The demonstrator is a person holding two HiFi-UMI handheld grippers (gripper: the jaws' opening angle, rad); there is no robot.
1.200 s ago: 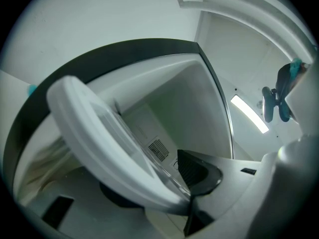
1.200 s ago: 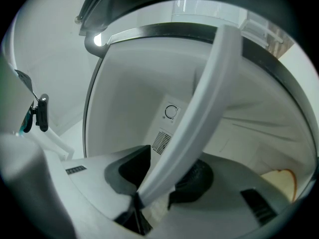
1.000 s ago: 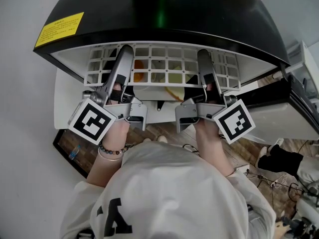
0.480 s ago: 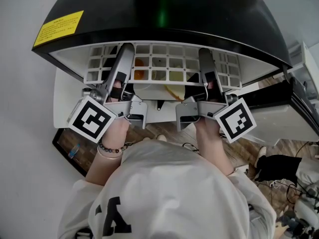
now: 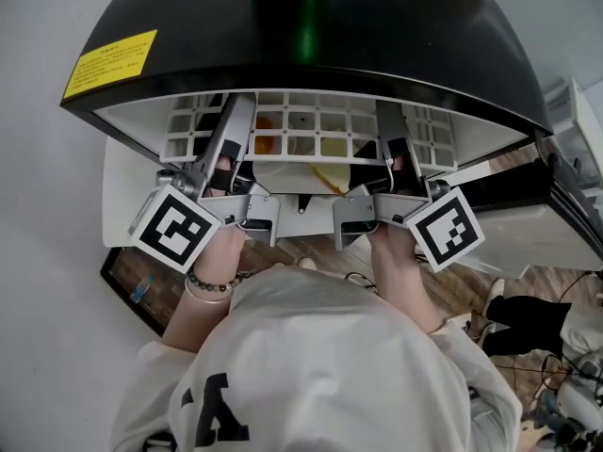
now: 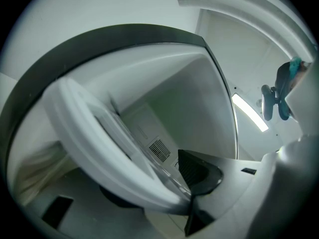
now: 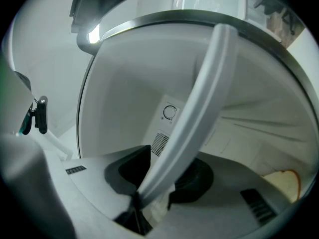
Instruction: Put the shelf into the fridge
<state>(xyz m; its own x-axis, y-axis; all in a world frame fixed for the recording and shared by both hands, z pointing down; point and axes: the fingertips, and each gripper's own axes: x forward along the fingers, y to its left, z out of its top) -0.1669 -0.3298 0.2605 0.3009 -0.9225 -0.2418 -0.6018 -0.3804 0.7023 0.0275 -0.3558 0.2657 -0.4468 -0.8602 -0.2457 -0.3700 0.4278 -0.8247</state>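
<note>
A white grid shelf lies level in the mouth of the black fridge, its far part hidden under the fridge's top. My left gripper grips the shelf's near rim on the left side, and my right gripper grips it on the right. In the left gripper view the white rim runs down into the jaws of the left gripper, against a black pad. In the right gripper view the rim is clamped between both black pads of the right gripper.
The fridge's white interior shows a vent and a dial on the back wall. Orange and yellow food lies below the shelf. The open fridge door stands at the right. A yellow label is on the top.
Both grippers keep their hold on the shelf in the same place. Only the head view has shifted a little, so the fridge's top edge covers slightly more of the grid.
</note>
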